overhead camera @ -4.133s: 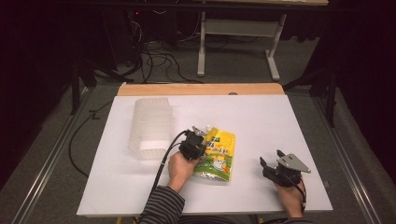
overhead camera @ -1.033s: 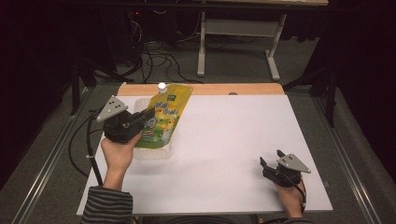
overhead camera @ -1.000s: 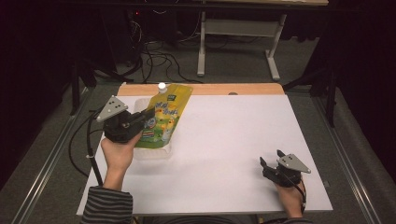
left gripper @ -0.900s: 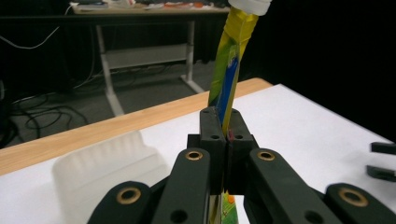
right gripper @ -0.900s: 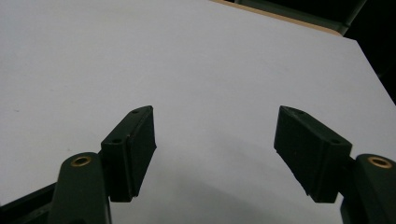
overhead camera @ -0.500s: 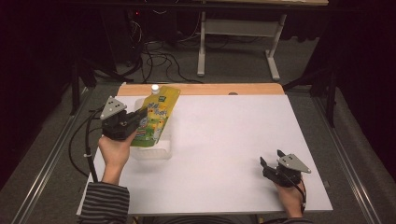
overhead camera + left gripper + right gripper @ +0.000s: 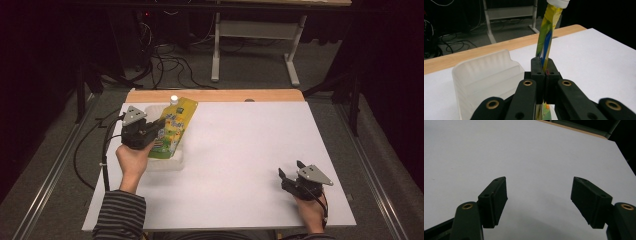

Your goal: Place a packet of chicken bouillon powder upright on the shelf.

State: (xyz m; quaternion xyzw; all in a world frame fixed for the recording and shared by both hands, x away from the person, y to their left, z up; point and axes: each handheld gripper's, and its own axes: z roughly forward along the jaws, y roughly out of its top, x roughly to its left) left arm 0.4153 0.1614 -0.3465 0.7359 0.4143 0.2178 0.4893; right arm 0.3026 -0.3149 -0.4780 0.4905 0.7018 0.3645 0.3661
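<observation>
A yellow-green spouted pouch (image 7: 173,129) with a white cap (image 7: 174,99) hangs tilted over a clear plastic bin (image 7: 167,161) at the table's left. My left gripper (image 7: 156,132) is shut on the pouch's edge. In the left gripper view the black jaws pinch the thin pouch (image 7: 547,40), its white cap (image 7: 558,2) at the top, and the ribbed clear bin (image 7: 486,75) lies just left of and below the left gripper (image 7: 543,72). My right gripper (image 7: 289,176) rests open near the front right of the table; in its own view the right gripper (image 7: 539,195) has only bare white table between its jaws.
The white table top (image 7: 240,150) has a wooden strip (image 7: 215,95) along its far edge. Behind it stand a desk frame (image 7: 255,35) and loose cables on the dark floor (image 7: 165,60). A cable (image 7: 102,150) trails from the left gripper off the table's left edge.
The left hand has brought the pouch lower and a little forward over the bin. The right hand and its gripper have kept still.
</observation>
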